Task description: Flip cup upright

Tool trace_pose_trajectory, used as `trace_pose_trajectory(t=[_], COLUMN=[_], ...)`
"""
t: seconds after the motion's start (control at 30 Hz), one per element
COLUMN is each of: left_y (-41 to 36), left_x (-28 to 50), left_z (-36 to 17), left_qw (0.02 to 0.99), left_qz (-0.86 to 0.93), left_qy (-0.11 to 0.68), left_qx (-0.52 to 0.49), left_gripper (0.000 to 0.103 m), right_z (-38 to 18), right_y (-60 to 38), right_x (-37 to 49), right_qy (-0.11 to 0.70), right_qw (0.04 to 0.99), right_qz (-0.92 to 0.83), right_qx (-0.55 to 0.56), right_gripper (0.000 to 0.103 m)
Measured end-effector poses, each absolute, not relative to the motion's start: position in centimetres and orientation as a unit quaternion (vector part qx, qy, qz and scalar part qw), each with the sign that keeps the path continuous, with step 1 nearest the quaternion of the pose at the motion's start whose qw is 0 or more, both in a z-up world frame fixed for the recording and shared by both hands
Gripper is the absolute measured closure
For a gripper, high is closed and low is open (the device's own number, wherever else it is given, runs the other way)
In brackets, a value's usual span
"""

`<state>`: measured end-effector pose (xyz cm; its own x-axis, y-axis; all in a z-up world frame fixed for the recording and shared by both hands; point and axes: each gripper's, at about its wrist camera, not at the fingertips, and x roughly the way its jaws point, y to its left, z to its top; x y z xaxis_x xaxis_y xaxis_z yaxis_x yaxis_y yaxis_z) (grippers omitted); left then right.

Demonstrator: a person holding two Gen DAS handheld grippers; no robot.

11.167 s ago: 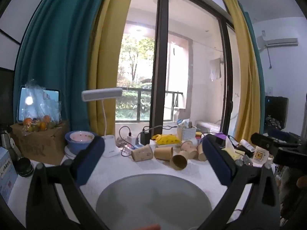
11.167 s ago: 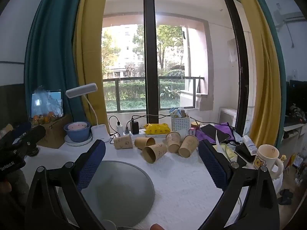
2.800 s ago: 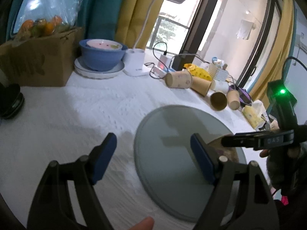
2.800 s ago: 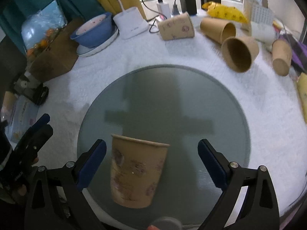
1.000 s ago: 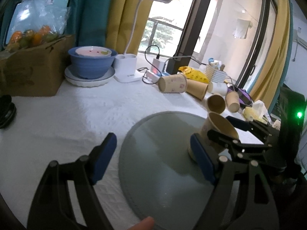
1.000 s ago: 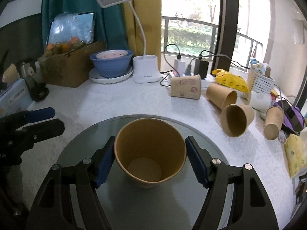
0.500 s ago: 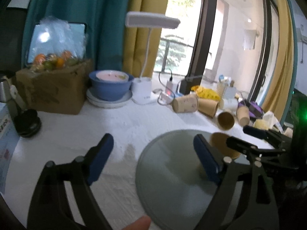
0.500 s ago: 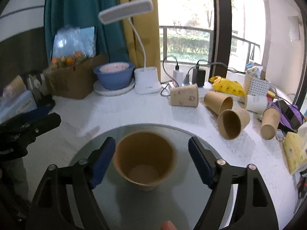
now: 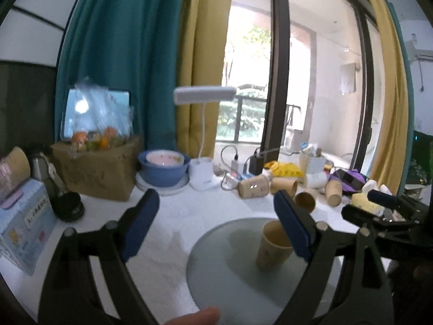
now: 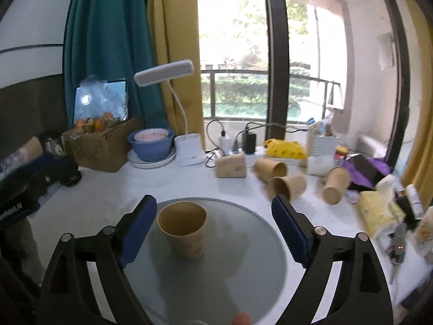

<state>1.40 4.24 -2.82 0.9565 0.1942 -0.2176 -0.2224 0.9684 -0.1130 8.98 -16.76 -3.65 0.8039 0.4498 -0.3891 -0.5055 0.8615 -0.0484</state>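
At the far left of the right wrist view, the left gripper (image 10: 19, 187) shows as a dark blur with white lettering on its body, cut off and unreadable; its own camera shows its jaws wide and empty. The blue box (image 9: 23, 224) beside it bears small print too blurred to read. On the grey round mat (image 10: 243, 260) the paper cup (image 10: 184, 231) now stands mouth up, where a second ago the right gripper (image 10: 213, 230) clasped it; those jaws are now spread wide and drawn back, so the flip looks done.
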Motion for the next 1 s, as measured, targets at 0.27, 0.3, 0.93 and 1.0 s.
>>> trace_pose_trajectory(t=[0.27, 0.3, 0.93, 1.0], left_y=[2.5, 2.3, 0.9, 0.9], left_x=[-0.1, -0.3, -1.0, -1.1], left_z=[-1.5, -1.4, -0.5, -0.5], left_qw=[0.991, 0.992, 0.995, 0.995], left_qz=[0.081, 0.079, 0.053, 0.051], left_qy=[0.091, 0.087, 0.07, 0.07], left_qx=[-0.052, -0.049, -0.044, -0.044], left_gripper=[0.015, 0.015, 0.015, 0.015], right_z=[-1.8, -1.6, -1.2, -1.2], right_y=[-19.2, -19.5, -20.9, -20.8], right_x=[6.8, 6.6, 5.3, 5.4], right_qy=[0.173, 0.173, 0.155, 0.155], right_qw=[0.965, 0.965, 0.968, 0.968], right_qz=[0.19, 0.193, 0.192, 0.192], right_qx=[-0.052, -0.049, -0.042, -0.042], right_gripper=[0.014, 0.014, 0.014, 0.014])
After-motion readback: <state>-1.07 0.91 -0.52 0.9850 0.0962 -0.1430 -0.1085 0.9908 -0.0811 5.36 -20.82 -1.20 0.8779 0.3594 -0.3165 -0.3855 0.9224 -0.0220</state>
